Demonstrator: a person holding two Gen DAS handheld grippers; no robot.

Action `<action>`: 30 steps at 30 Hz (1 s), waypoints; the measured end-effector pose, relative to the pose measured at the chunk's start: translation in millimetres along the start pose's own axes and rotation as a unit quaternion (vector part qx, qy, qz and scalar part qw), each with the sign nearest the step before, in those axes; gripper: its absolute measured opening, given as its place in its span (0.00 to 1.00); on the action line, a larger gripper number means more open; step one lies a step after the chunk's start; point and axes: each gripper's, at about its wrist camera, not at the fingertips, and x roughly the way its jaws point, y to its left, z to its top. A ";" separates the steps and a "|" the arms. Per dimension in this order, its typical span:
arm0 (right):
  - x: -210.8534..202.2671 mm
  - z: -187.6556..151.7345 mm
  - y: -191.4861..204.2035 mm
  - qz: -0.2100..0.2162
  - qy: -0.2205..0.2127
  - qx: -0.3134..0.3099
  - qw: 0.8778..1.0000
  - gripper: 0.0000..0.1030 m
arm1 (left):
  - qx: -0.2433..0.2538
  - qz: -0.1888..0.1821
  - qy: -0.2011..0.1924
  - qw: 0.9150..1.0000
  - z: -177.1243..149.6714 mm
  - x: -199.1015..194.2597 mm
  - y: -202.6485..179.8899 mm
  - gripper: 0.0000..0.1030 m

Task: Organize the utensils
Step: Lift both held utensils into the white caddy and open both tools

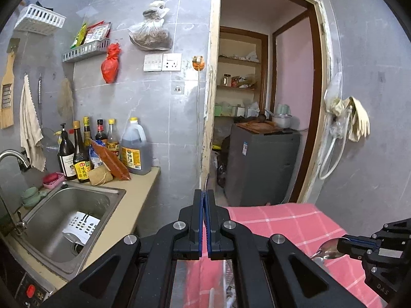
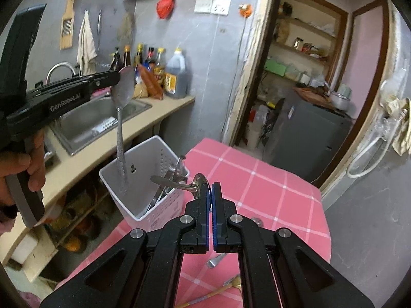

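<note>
Left wrist view: our left gripper has its jaws pressed together; what it grips is hidden here. Right wrist view: it pinches a spoon by the bowl, handle dangling over the white caddy. Our right gripper clamps a second spoon at the caddy's rim. We should drop each handle-first, one after the other.

You see a steel sink, sauce bottles beside it, and a red bag on the wall.

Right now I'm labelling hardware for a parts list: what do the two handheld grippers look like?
Both are matte black linkage frames with silver pivot bolts and blue-lined finger pads. The left gripper has white "GenRoboLAI" lettering on its side and a pistol-style handle. The right gripper looks the same; no cables show.
</note>
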 end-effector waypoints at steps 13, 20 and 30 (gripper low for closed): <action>25.3 18.5 25.0 0.008 0.020 -0.043 0.999 0.02 | -0.007 -0.018 0.033 0.999 -26.3 10.6 2.1 0.03; 31.8 21.3 20.7 0.071 0.005 0.016 0.997 0.04 | -0.043 -0.070 0.080 0.993 -32.1 17.3 10.8 0.03; 10.4 -2.0 -9.7 0.071 -0.069 0.088 0.991 0.38 | -0.087 -0.110 0.093 0.986 -38.3 7.2 15.9 0.05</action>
